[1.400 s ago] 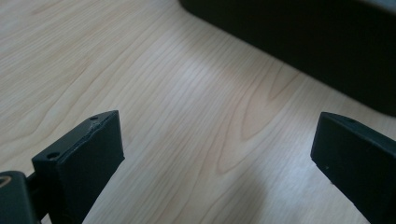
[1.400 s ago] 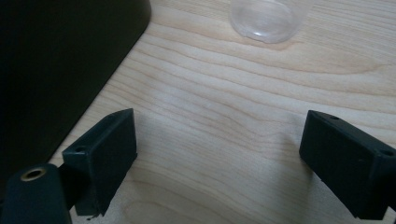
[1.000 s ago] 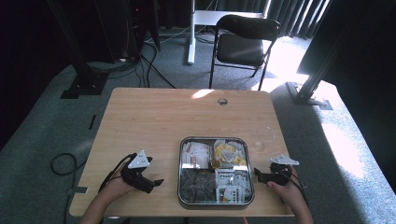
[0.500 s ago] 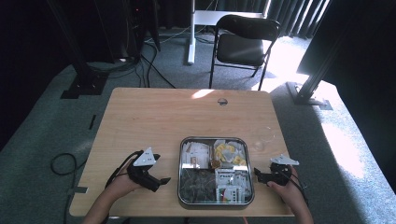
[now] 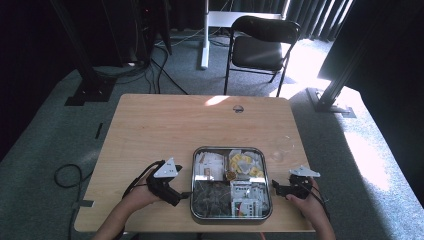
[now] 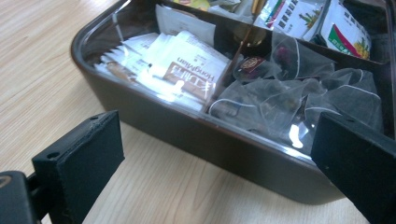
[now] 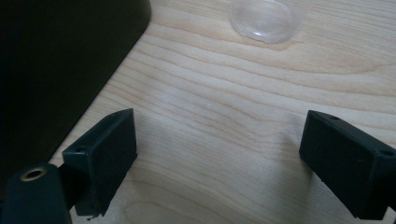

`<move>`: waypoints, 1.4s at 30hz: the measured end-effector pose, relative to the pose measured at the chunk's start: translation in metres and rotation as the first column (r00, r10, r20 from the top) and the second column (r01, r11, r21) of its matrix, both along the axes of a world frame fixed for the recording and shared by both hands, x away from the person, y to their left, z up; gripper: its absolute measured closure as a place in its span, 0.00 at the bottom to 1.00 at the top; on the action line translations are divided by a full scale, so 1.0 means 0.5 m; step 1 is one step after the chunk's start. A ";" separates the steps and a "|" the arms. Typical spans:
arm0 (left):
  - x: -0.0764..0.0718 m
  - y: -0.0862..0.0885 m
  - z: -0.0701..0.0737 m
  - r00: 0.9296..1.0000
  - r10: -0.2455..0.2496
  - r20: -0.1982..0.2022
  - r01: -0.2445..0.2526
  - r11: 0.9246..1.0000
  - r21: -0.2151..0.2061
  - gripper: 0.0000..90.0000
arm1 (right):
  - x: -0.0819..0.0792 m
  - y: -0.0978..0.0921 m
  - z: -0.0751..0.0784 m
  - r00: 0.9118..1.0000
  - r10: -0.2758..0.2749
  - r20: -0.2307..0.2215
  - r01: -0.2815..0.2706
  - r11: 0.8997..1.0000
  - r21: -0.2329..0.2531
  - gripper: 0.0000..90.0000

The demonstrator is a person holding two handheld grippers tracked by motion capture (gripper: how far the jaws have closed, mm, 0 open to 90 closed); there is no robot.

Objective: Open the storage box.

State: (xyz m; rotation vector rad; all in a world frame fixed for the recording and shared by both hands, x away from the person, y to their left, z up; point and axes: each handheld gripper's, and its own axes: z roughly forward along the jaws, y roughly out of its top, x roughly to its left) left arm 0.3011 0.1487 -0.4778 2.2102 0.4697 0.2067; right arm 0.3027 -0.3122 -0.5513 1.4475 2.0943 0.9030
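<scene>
A shallow metal tray (image 5: 230, 148) sits at the table's near middle, divided into compartments. It holds white sachets (image 6: 187, 70), yellow packets (image 5: 244, 164), clear mesh tea bags (image 6: 280, 100) and green-and-white packets (image 5: 247, 195). My left gripper (image 5: 181, 195) is open just left of the tray. In the left gripper view my left gripper (image 6: 219, 151) has its jaws wide apart, facing the tray's dark side wall (image 6: 154, 116). My right gripper (image 5: 276, 188) rests open right of the tray. In the right gripper view my right gripper (image 7: 224, 147) has bare wood between its jaws.
A small clear plastic cup (image 5: 278, 155) lies on the table beyond the right gripper; the same cup (image 7: 264, 18) appears in the right gripper view. The tray's dark wall (image 7: 56, 60) is at that view's left. A folding chair (image 5: 260, 47) stands beyond the table.
My left gripper has slid right, closer to the tray's left wall. The right gripper and the tray have stayed put.
</scene>
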 end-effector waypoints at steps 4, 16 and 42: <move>0.004 -0.011 0.002 1.000 -0.009 -0.009 0.008 1.000 -0.030 0.03 | 0.000 0.000 0.000 1.000 0.000 0.000 0.000 1.000 0.000 0.12; 0.017 -0.055 0.005 0.999 -0.051 -0.015 0.050 0.998 -0.047 0.03 | 0.000 0.000 0.000 1.000 0.000 0.000 0.000 1.000 0.000 0.12; 0.045 -0.136 0.021 0.994 -0.104 -0.028 0.103 0.994 -0.036 0.04 | 0.000 0.000 0.000 1.000 0.001 0.000 -0.001 1.000 0.000 0.12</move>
